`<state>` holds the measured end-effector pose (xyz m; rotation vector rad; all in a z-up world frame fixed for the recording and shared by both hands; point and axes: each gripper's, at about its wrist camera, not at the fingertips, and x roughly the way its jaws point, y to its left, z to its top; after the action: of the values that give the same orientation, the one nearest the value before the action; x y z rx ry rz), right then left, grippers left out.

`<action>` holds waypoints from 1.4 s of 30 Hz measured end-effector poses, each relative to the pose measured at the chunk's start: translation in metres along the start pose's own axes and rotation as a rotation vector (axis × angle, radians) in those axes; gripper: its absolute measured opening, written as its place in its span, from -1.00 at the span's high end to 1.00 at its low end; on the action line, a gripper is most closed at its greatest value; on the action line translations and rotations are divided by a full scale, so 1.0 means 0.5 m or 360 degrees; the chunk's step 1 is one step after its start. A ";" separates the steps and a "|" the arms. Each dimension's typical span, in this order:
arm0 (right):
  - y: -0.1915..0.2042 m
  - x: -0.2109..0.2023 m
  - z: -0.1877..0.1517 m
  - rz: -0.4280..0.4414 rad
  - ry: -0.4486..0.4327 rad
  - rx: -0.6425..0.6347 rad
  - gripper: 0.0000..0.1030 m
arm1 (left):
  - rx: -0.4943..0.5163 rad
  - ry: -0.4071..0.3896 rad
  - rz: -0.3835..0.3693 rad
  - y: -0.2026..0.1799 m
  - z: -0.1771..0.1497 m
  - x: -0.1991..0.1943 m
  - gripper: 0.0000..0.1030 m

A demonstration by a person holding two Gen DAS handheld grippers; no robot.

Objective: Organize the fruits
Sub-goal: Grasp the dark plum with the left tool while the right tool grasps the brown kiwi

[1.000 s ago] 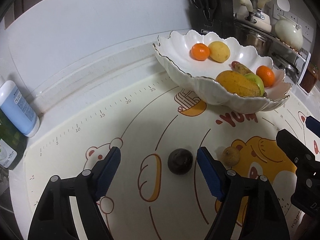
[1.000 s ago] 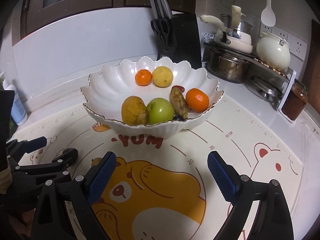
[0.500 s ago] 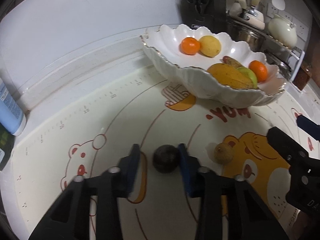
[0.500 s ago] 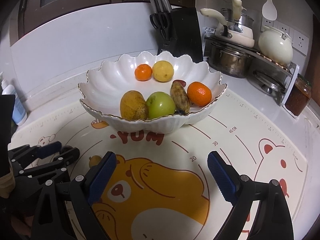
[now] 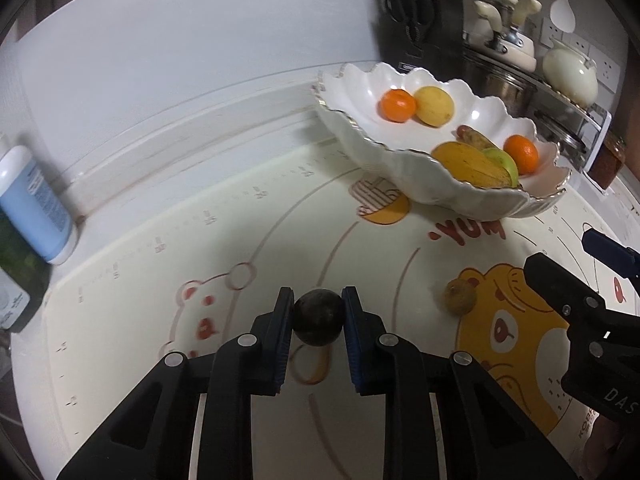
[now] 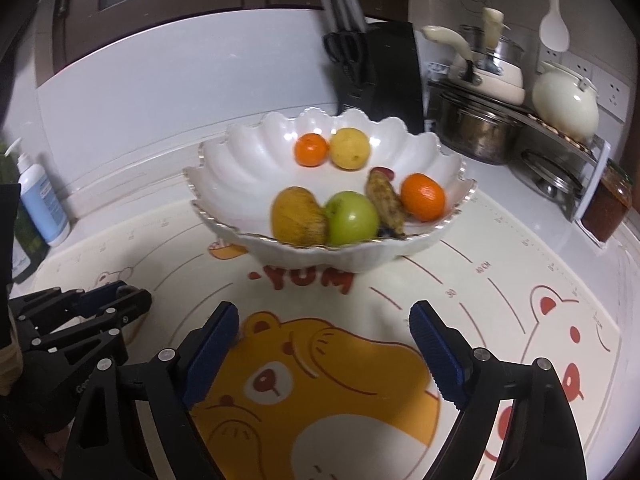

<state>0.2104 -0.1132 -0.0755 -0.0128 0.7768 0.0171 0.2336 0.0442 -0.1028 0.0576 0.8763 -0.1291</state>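
Fruit in hand: a dark round fruit (image 5: 319, 322) sits pinched between the blue pads (image 5: 282, 332) of my left gripper (image 5: 318, 330), at 6 o'clock in the left view; I cannot tell if it is off the mat (image 5: 240, 248) yet.
Left grip: the pads touch only the fruit's two sides, near their tips. I judge a round skin could roll or squirt out forward if I tilt or jerk.
Right gripper (image 6: 324, 350): jaws wide, holding nothing, hovering over the yellow bear print.
Crowding: the right tool sits at 3 o'clock of my left one. I think swinging toward the bowl could knock the two together.
Small fruit (image 5: 460, 301): a brownish one lies loose on the mat at 2 o'clock of the held fruit, between the two tools; a careless sweep could send it rolling.
Bowl (image 5: 360, 92): at 1 o'clock, already holding two oranges (image 6: 423, 197), a lemon (image 6: 349, 148), a mango (image 6: 298, 221), an apple (image 6: 352, 218) and a banana (image 6: 386, 204). A low approach could clip the scalloped rim; a high drop may bruise or bounce.
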 end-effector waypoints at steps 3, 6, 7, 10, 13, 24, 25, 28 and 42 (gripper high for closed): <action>0.028 0.001 0.003 0.0041 -0.0001 -0.0045 -0.70 | -0.0025 -0.0009 0.0035 0.026 -0.008 -0.013 0.52; 0.055 0.013 0.004 0.0081 0.0026 -0.0093 -0.59 | -0.0058 -0.0013 0.0069 0.054 -0.015 -0.019 0.52; 0.062 0.017 0.003 0.0090 0.0038 -0.0102 -0.49 | -0.0068 -0.0010 0.0076 0.060 -0.016 -0.020 0.52; 0.085 0.038 -0.001 0.0124 0.0102 -0.0129 -0.25 | -0.0093 -0.0005 0.0097 0.083 -0.022 -0.022 0.52; 0.099 0.055 -0.006 0.0155 0.0157 -0.0138 -0.08 | -0.0114 -0.0006 0.0108 0.100 -0.027 -0.025 0.52; 0.107 0.086 -0.014 0.0201 0.0255 -0.0126 0.44 | -0.0135 -0.0009 0.0104 0.104 -0.027 -0.029 0.52; 0.107 0.087 -0.013 0.0201 0.0256 -0.0131 0.47 | -0.0135 -0.0011 0.0104 0.104 -0.026 -0.030 0.52; 0.111 0.086 -0.013 0.0211 0.0255 -0.0138 0.55 | -0.0139 -0.0017 0.0105 0.104 -0.024 -0.034 0.52; 0.090 0.036 0.001 0.0197 0.0148 -0.0104 0.56 | -0.0122 -0.0062 0.0089 0.075 -0.009 -0.064 0.52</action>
<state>0.2226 -0.0682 -0.0881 -0.0275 0.8688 0.1600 0.2151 0.0845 -0.0810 0.0082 0.8394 -0.0440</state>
